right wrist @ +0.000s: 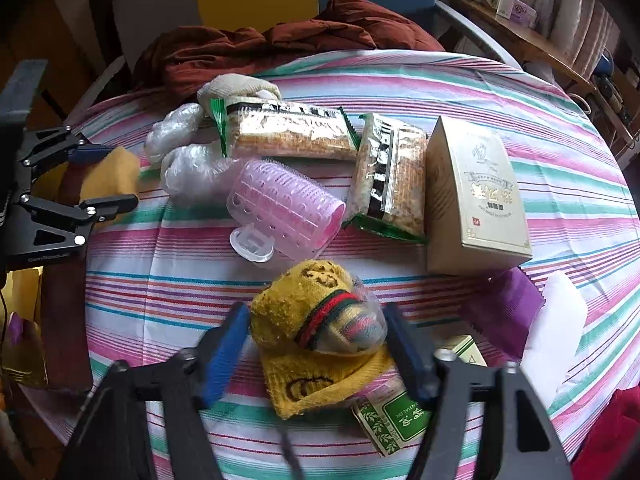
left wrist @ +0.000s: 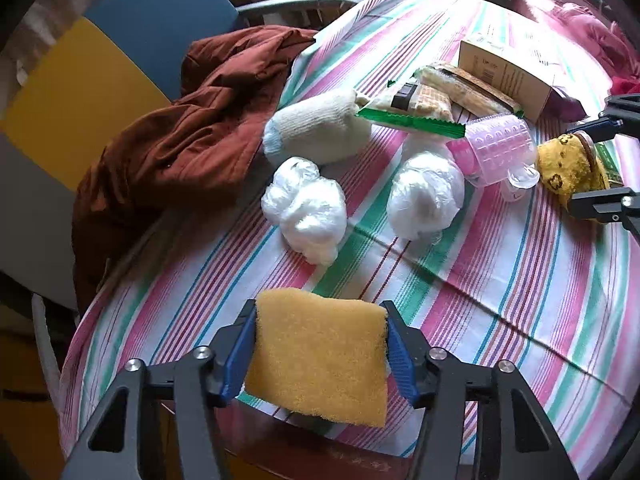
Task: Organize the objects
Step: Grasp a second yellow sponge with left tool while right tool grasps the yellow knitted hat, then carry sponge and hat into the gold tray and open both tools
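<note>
My left gripper [left wrist: 320, 340] is shut on a yellow sponge [left wrist: 320, 356] and holds it over the near edge of the striped tablecloth [left wrist: 500, 300]. It also shows in the right wrist view [right wrist: 108, 184] at the far left, with the sponge [right wrist: 116, 176] in it. My right gripper [right wrist: 316, 344] stands around a rolled yellow sock [right wrist: 312, 312] on the table, jaws close on both sides; contact is unclear. In the left wrist view the right gripper [left wrist: 600, 164] flanks the sock [left wrist: 564, 168] at the right edge.
Two white plastic-bag balls [left wrist: 304, 208] [left wrist: 424, 196], a cream sock [left wrist: 316, 128], a pink hair roller [right wrist: 284, 208], two snack packs [right wrist: 288, 132] [right wrist: 392, 172], a beige box [right wrist: 480, 196] and a green carton [right wrist: 396, 420] lie on the table. A brown coat [left wrist: 180, 140] hangs over the chair.
</note>
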The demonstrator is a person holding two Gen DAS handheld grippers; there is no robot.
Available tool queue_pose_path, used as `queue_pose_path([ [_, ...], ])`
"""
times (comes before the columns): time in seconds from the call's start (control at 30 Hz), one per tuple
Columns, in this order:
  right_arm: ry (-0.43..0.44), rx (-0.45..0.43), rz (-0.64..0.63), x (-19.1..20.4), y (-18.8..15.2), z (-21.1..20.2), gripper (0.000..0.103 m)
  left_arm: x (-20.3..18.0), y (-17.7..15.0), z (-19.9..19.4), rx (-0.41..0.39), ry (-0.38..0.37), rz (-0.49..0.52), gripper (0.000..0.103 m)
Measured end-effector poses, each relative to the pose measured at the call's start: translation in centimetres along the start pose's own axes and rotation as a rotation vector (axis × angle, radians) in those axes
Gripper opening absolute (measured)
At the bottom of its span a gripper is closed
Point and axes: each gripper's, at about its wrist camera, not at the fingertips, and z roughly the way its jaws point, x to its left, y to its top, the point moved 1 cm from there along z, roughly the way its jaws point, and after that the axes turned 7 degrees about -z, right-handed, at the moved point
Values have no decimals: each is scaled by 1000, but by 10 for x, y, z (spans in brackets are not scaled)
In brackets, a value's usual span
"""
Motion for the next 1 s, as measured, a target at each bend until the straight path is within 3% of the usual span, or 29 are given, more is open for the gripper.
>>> queue_pose_path([
  [0.2,24,-31,41,-9,2,-5,44,3,-13,-37,-102,-14,-126,58],
  [0.53,93,-143,116,-25,7,-24,42,-10,-50,-127,-290,-59,-342,59],
  [0.63,274,-248,66,-15,9,-45,42,-17,-65,-143,-322,-41,-379,59],
  [0.7,328,-310,20,-5,9,-58,42,-18,-76,-149,-335,-57,-419,59],
  [0.8,387,-331,20,-3,8,-62,42,-19,-98,-158,-345,-58,-484,59],
  [1.0,308,-276,-45,12,3,-51,42,-15,-147,-171,-355,-20,-624,59],
])
